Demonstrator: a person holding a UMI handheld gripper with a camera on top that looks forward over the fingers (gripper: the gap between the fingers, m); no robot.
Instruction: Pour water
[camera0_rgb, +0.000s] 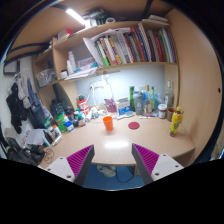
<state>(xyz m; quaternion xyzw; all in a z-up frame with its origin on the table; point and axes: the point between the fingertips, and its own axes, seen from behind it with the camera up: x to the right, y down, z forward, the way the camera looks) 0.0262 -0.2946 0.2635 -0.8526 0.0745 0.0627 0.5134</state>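
Held above the near edge of the desk (110, 148), the gripper (113, 160) has its fingers spread apart with nothing between them, purple pads (80, 158) facing inward. An orange cup (108, 123) stands well beyond the fingers, near the desk's middle. Bottles (140, 102) crowd the back edge under a shelf of books (130, 46). A yellow bottle (176, 121) stands at the right edge.

Small orange cup (108, 123) standing upright on pale desk, sitting well beyond gripper fingers. Yellow bottle (176, 122) standing upright near desk's far edge, well apart from cup.
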